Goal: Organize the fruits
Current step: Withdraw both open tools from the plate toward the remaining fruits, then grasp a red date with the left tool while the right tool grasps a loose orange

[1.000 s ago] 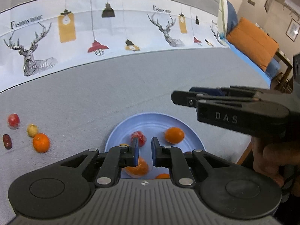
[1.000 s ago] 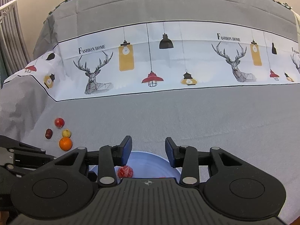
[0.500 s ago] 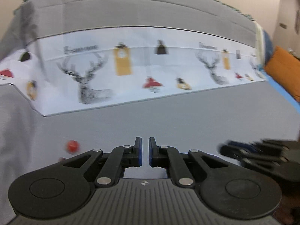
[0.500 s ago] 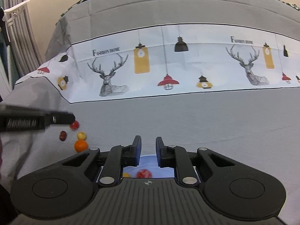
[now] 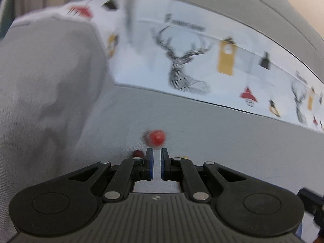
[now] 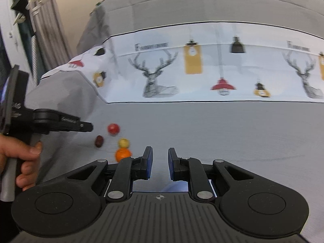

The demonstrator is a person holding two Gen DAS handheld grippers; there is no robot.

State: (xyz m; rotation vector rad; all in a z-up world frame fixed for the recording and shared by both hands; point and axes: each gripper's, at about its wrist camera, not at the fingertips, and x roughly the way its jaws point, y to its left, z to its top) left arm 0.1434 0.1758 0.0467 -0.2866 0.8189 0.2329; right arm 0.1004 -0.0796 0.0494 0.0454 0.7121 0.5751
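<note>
Several loose fruits lie on the grey cloth at the left: a red round fruit, a dark red date, a small yellow fruit and an orange. My left gripper hovers just short of the red fruit, jaws nearly closed with a narrow gap, holding nothing. The date and the yellow fruit peek out beside its fingers. The left gripper also shows in the right wrist view. My right gripper is slightly open and empty, above the blue plate's rim.
A white band printed with deer and lamps crosses the grey cloth behind the fruits. The cloth bunches into a raised fold at the left. A curtain and a rack stand at the far left.
My left gripper has swung left from over the plate to the loose fruits, and the red fruit now sits just ahead of its tips. The right gripper's view turned left and its jaws narrowed, then widened slightly.
</note>
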